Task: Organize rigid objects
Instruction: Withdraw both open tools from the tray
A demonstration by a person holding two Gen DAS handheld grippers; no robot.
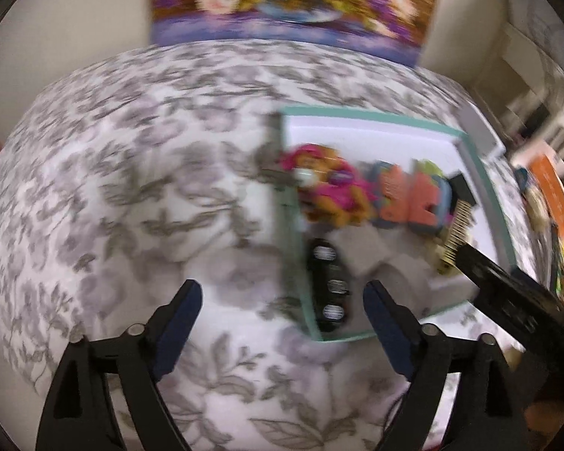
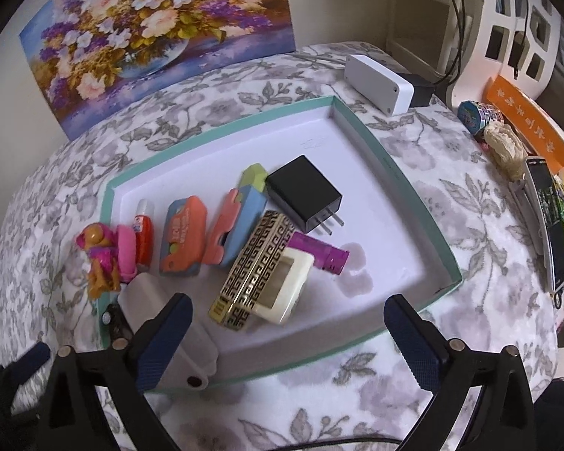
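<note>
A teal-rimmed white tray (image 2: 398,180) lies on the floral cloth. It holds a black charger (image 2: 303,193), a gold-patterned box (image 2: 252,270), a cream case (image 2: 284,289), a purple tube (image 2: 319,253), orange and pink-blue cases (image 2: 184,233), a red-white tube (image 2: 143,233), a pink toy (image 2: 101,259) at its left rim, a white device (image 2: 169,323) and a black remote (image 1: 329,285). My right gripper (image 2: 285,334) is open and empty above the tray's near edge. My left gripper (image 1: 282,323) is open and empty beside the tray's left edge (image 1: 295,225); this view is blurred.
A flower painting (image 2: 158,34) leans on the wall behind. A white box (image 2: 379,82) and black adapter (image 2: 421,88) sit beyond the tray. A phone (image 2: 551,221), orange box (image 2: 526,127), tape rolls (image 2: 473,114) and clutter line the right edge. A white shelf (image 2: 507,26) stands right.
</note>
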